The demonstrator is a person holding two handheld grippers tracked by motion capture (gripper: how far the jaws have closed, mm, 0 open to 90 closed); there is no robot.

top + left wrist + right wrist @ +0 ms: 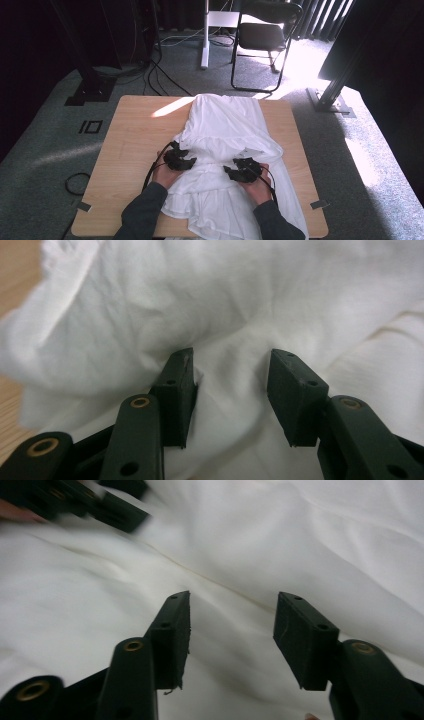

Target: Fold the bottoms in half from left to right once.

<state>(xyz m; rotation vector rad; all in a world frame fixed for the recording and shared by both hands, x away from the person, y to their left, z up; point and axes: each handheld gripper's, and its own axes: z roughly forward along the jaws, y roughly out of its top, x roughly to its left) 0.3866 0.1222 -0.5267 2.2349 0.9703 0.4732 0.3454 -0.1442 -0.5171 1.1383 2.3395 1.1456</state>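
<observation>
Floor: grey carpet (45, 165) lay all round, crossed by loose black cables (160, 75).
Surface: a light wooden rectangular surface (130, 145) stood in the middle.
Furniture: a black folding metal chair (262, 37) stood beyond it, beside a white post (205, 35).
Light: a bright sunlight patch (305, 65) fell at the right.
Backdrop: dark curtains (320, 17) hung behind.
</observation>
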